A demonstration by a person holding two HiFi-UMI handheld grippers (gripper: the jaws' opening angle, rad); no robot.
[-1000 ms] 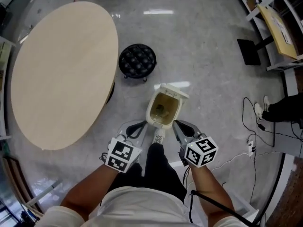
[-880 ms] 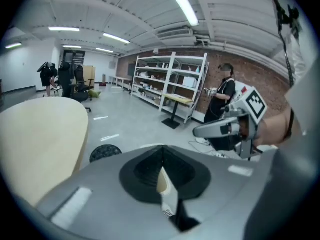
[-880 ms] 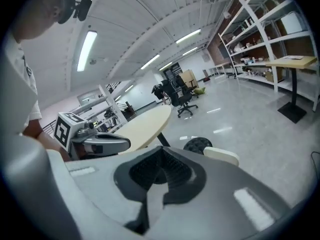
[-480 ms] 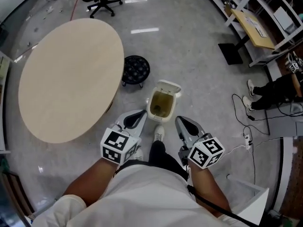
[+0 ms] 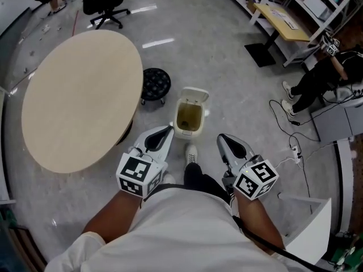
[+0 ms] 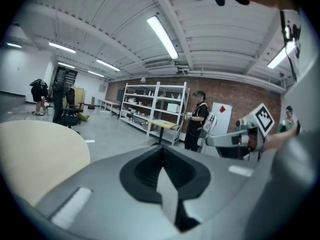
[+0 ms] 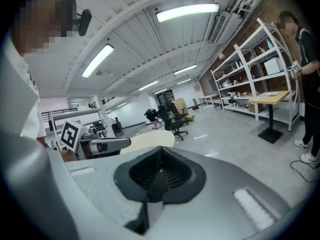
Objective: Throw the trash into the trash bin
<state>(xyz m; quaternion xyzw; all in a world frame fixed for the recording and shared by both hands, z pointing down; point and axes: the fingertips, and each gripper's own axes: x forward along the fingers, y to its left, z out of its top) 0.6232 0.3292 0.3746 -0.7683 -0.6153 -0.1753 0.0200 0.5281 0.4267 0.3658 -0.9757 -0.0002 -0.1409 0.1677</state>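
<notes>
While both tools are held level at waist height, nothing is seen between either pair of jaws. The left gripper is clenched tight on itself, its pads meeting in a single seam in its own view, and the right gripper is pressed closed and empty in the same way. On the floor just ahead of the person's shoe the trash bin is found, its lid tipped up at the far side and its mouth open. A yellow-brown mass is seen inside; whether that is the trash or only a liner cannot be settled from the steep head view. The round table to the left is bare, and a black stool is parked between it and the bin.

The drop is judged to be done, with the closing step now in hand. Little is called for next: the grippers can be kept closed and drawn clear, provided no further trash is found.
</notes>
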